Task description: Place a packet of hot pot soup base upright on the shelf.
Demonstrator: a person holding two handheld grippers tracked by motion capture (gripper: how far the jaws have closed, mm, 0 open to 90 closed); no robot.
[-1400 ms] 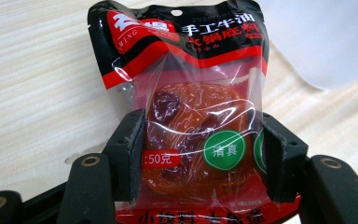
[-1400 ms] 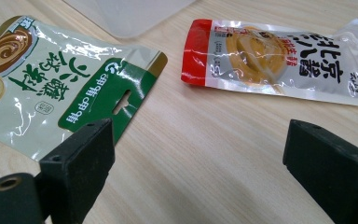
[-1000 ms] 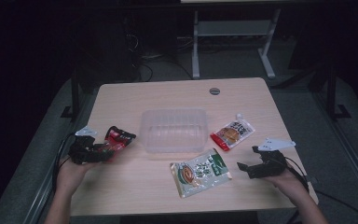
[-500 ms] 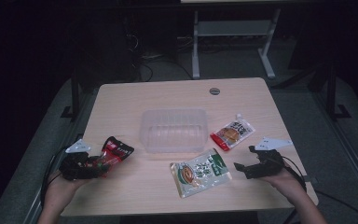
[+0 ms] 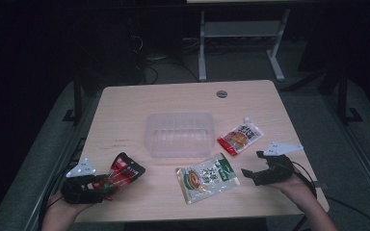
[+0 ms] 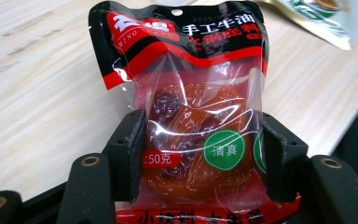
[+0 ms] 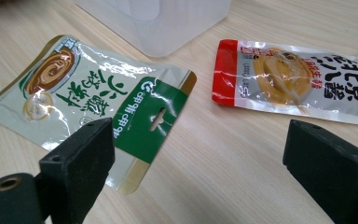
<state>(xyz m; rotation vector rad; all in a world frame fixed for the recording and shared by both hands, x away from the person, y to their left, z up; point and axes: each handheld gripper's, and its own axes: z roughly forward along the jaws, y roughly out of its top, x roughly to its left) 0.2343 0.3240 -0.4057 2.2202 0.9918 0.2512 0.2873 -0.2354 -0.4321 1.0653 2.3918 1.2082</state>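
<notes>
My left gripper (image 5: 107, 183) is shut on a red-and-black sauce packet (image 5: 123, 172) at the table's near left corner; in the left gripper view the jaws press both sides of the red-and-black sauce packet (image 6: 186, 116). My right gripper (image 5: 250, 175) stands open at the near right with nothing between its jaws. In the right gripper view, my right gripper (image 7: 205, 163) hovers just short of a green-and-white packet (image 7: 98, 98) and a red-and-white packet (image 7: 289, 79). From above, the green-and-white packet (image 5: 207, 177) lies near the table's middle front and the red-and-white packet (image 5: 240, 138) lies to its upper right.
A clear plastic tub (image 5: 179, 134) stands at the middle of the wooden table (image 5: 173, 98); the clear plastic tub (image 7: 158, 18) shows its corner in the right gripper view. A cable hole (image 5: 221, 93) lies at the back. Dark floor and a desk frame lie beyond.
My left gripper has drawn back toward the near left corner, carrying the red-and-black packet. My right gripper has shifted slightly.
</notes>
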